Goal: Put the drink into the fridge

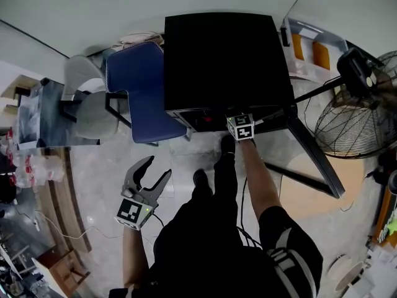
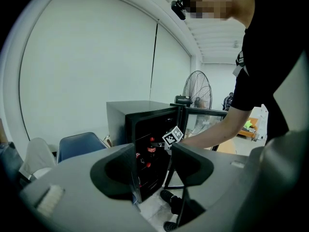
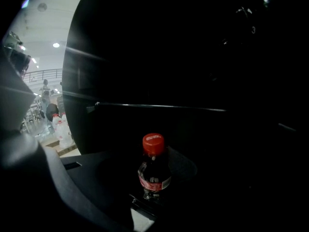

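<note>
- Head view: a black box-shaped fridge (image 1: pixel 223 61) stands on pale mottled floor tiles (image 1: pixel 186 157), with its black-framed door (image 1: pixel 313 154) swung open at the view's right.
- A blue padded chair (image 1: pixel 139 95) sits just beside the fridge on the other side, and a black wire-cage fan (image 1: pixel 356 113) stands beyond the door.
- The right tool (image 1: pixel 240 128) reaches into the fridge front. The left tool (image 1: pixel 156 168) hangs over the floor, well apart from the fridge.
- Left gripper view: the left tool is wide and grips nothing. Past it the fridge shows red-capped bottles (image 2: pixel 145 153) inside, with a plain white wall (image 2: pixel 87 71) behind it.
- Right gripper view: inside the dark fridge, the right tool clamps a small red-capped dark cola bottle (image 3: pixel 153 170), upright below a thin shelf rail (image 3: pixel 159 106).
</note>
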The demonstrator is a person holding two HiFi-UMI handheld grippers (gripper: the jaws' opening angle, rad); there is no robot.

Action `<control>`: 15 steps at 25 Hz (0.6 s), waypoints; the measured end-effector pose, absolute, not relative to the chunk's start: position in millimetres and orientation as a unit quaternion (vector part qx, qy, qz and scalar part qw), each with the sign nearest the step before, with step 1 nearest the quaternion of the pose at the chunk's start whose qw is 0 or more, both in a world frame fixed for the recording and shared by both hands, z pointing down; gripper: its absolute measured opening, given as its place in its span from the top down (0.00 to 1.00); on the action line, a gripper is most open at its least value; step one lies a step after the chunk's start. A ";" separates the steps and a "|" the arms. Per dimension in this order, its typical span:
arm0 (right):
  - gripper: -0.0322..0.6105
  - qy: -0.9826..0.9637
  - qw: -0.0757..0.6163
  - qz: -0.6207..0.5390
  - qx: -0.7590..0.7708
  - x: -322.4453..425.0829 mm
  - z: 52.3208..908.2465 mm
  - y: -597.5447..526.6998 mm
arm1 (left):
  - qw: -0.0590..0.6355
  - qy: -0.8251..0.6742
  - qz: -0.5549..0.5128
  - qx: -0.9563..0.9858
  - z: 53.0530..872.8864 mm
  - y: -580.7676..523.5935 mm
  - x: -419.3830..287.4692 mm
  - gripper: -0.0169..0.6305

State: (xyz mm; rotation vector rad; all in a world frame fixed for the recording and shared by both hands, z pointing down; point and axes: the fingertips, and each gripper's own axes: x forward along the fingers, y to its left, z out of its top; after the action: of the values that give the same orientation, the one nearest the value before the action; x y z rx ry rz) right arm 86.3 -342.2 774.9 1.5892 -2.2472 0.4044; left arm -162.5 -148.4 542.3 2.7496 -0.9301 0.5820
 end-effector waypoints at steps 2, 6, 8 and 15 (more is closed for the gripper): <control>0.65 -0.791 0.180 0.145 0.566 88.8 777.8 -340.6 | 0.090 -0.316 0.192 0.925 540.6 -148.1 -163.2 0.61; 0.62 -0.790 0.177 0.147 0.569 90.6 777.7 -336.3 | 0.089 -0.319 0.191 0.924 541.5 -148.2 -166.3 0.61; 0.61 -0.789 0.176 0.150 0.570 89.9 774.4 -332.9 | 0.090 -0.321 0.189 0.924 541.8 -148.5 -167.6 0.61; 0.62 -0.786 0.176 0.157 0.572 87.2 761.7 -318.6 | 0.093 -0.321 0.168 0.928 538.6 -150.1 -167.2 0.61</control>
State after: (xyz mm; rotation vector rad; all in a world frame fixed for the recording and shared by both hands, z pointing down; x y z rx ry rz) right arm 87.2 -318.6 761.7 1.6189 -2.2251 0.4447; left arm -167.2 -150.1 538.6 2.7537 -0.9523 0.4990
